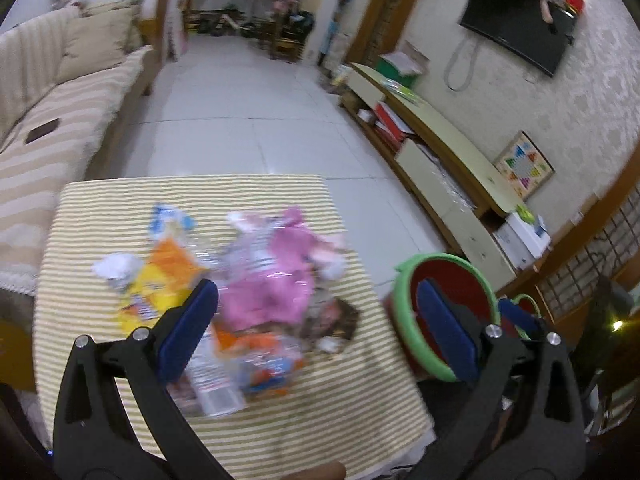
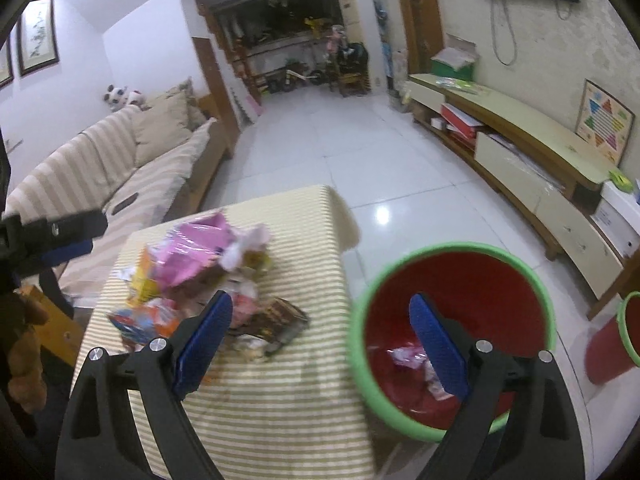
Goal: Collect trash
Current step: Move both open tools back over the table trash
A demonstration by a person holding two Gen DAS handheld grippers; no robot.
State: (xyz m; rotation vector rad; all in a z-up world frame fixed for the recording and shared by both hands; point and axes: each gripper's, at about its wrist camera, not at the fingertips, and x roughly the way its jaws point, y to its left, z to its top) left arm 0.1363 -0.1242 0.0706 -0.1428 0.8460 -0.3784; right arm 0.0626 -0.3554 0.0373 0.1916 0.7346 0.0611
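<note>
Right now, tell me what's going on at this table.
A person is clearing trash with a gripper in each hand. Both the left gripper and the right gripper are open and empty, above the striped table. A pile of wrappers lies on the table, with a pink wrapper on top. Beside the table stands a red bin with a green rim, with a few scraps inside. Most of the trash is yet to be collected.
</note>
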